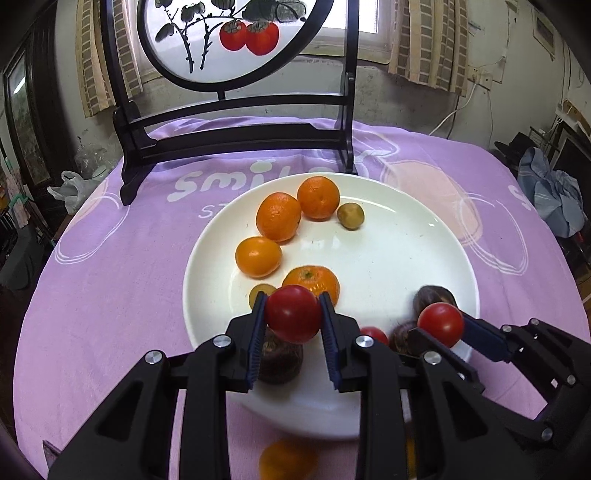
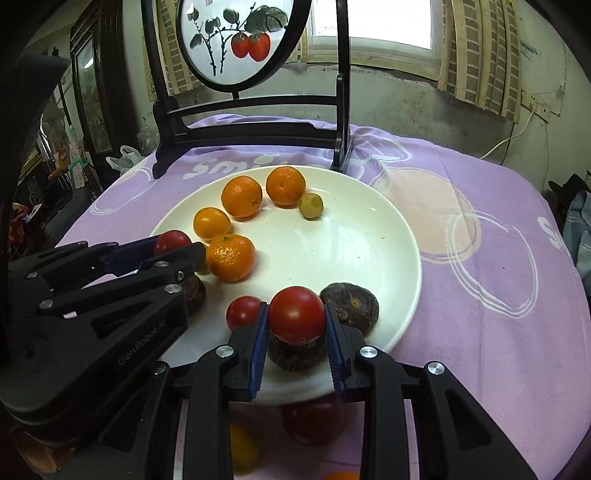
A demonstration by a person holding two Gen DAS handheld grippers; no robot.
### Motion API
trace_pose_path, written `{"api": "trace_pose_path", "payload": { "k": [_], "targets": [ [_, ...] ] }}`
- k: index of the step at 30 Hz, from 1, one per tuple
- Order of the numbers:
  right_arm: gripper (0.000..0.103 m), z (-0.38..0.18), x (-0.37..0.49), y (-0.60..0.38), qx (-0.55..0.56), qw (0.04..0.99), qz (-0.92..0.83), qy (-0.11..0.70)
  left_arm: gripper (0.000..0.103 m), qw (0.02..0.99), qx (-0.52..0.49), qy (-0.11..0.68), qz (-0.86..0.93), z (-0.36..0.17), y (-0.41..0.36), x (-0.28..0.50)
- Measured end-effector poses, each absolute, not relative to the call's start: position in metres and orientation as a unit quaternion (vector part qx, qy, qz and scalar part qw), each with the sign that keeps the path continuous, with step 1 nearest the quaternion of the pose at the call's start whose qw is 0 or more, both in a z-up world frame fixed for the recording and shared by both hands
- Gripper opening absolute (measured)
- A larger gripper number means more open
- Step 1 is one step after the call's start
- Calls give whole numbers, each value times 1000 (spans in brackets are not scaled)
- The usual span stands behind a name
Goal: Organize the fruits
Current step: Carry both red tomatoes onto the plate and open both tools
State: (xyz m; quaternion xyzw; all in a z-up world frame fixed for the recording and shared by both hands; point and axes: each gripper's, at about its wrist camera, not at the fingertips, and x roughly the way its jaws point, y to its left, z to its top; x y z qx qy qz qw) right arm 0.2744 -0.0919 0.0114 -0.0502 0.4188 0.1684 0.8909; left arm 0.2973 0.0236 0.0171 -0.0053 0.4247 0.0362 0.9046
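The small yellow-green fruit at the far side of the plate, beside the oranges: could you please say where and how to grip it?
Grip the small yellow-green fruit across its round middle, coming from above. Its right side is bare plate, while an orange crowds its left.

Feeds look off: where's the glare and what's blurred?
Left wrist view: window blown out, glare streaks on the white plate, the orange fruit at the bottom edge smeared. Right wrist view: same bright window, fruit below the jaws blurred, fisheye bending the screen stand.
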Motion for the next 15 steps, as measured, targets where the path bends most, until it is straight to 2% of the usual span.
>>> {"api": "trace_pose_path", "payload": {
  "k": [2,4,6,10,15],
  "targets": [
    [33,9,279,-91,-44,890,167,423,30,905,-6,423,42,16,23,302],
    [40,9,278,-91,-38,889,168,425,56,908,-13,415,48,19,24,302],
    [44,11,274,-92,-38,891,161,423,70,914,-11,402,61,24,23,295],
    [45,19,257,-98,-47,899,160,405,76,921,10,386,58,36,17,277],
    [47,28,234,-112,-43,904,161,394,77,918,-3,393,60,42,20,253]
  ]
}}
